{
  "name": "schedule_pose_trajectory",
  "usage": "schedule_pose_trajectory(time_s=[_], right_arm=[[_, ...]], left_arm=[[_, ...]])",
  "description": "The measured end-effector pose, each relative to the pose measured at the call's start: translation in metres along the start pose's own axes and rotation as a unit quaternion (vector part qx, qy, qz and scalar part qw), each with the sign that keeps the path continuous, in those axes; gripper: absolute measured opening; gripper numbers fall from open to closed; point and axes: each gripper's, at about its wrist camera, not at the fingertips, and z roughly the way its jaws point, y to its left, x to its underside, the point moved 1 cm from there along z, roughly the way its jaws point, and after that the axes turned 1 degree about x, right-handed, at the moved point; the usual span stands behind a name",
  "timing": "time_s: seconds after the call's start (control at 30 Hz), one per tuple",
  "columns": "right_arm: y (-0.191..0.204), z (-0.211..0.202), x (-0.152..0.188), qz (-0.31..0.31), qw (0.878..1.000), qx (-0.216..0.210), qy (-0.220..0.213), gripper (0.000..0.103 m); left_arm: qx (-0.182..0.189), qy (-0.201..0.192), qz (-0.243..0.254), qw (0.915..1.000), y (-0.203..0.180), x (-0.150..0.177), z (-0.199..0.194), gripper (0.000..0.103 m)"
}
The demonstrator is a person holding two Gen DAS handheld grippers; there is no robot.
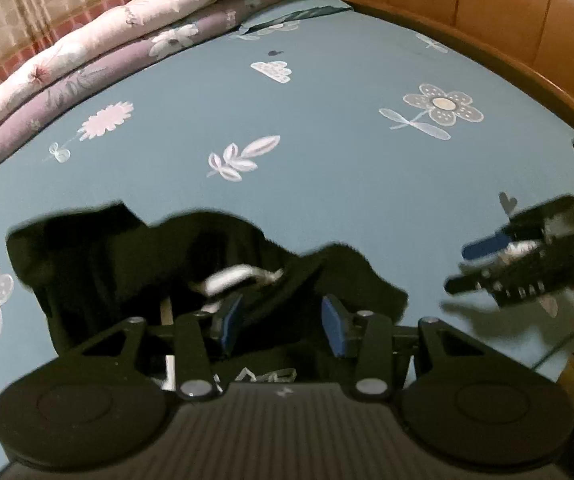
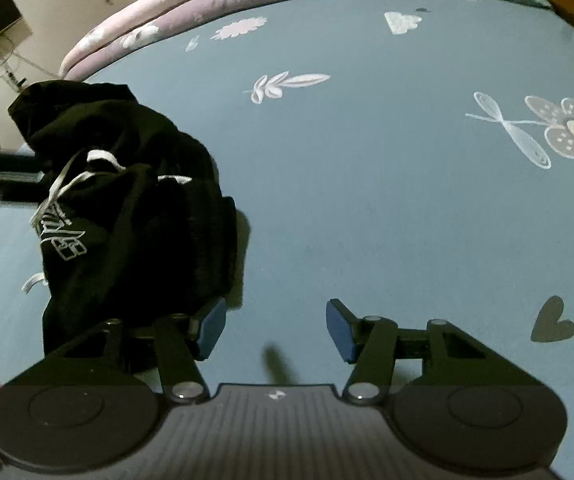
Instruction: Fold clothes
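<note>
Black garment [image 1: 135, 264] is being bunched on bed [image 1: 327, 168]; left tongs [image 1: 281, 326] half-open around cloth, grip uncertain; right tongs [image 2: 275, 328] open, empty.

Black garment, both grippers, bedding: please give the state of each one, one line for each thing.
Black garment: crumpled in a heap on the bed sheet, not folded, white drawstring loose.
Left gripper: fingers apart, black cloth between them; grip cannot be told.
Right gripper: open, nothing between the fingers, beside the garment.
Bed sheet: spread flat.
Quilts: folded, stacked at the far edge.
</note>
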Motion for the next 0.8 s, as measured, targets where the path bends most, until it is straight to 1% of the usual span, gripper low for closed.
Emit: schedule_pose_trajectory(time_s=[0.1, 0.2, 0.3, 0.43, 0.5, 0.6, 0.63, 0.7, 0.8], right_arm=[[-0.007, -0.002, 0.0, 0.003, 1.0, -0.012, -0.002, 0.061], [-0.013, -0.005, 0.001, 0.009, 1.0, -0.019, -0.005, 0.062], [-0.02, -0.014, 0.003, 0.015, 1.0, -0.015, -0.017, 0.063], [-0.035, -0.028, 0.009, 0.046, 0.998, -0.004, -0.04, 0.065], [-0.041, -0.032, 0.014, 0.063, 0.997, 0.002, -0.047, 0.066], [-0.042, -0.033, 0.02, 0.074, 0.996, 0.014, -0.049, 0.066], [-0.042, -0.034, 0.022, 0.076, 0.996, 0.018, -0.049, 0.066], [-0.038, -0.034, 0.025, 0.082, 0.995, 0.026, -0.051, 0.066], [-0.031, -0.035, 0.027, 0.089, 0.994, 0.039, -0.053, 0.067]], left_arm=[[-0.021, -0.003, 0.021, 0.9995, 0.007, -0.029, 0.0, 0.044], [-0.036, 0.002, 0.026, 0.999, 0.021, -0.058, 0.013, 0.044], [-0.048, 0.023, 0.03, 0.9981, 0.037, -0.081, 0.039, 0.044], [-0.038, 0.057, 0.04, 0.9968, 0.056, -0.096, 0.084, 0.044], [-0.036, 0.077, 0.044, 0.9955, 0.063, -0.095, 0.103, 0.044], [-0.023, 0.099, 0.053, 0.9934, 0.071, -0.083, 0.123, 0.044], [-0.015, 0.106, 0.052, 0.9929, 0.074, -0.077, 0.128, 0.045], [-0.013, 0.115, 0.059, 0.9915, 0.078, -0.066, 0.133, 0.047], [-0.001, 0.121, 0.07, 0.9902, 0.087, -0.048, 0.136, 0.053]])
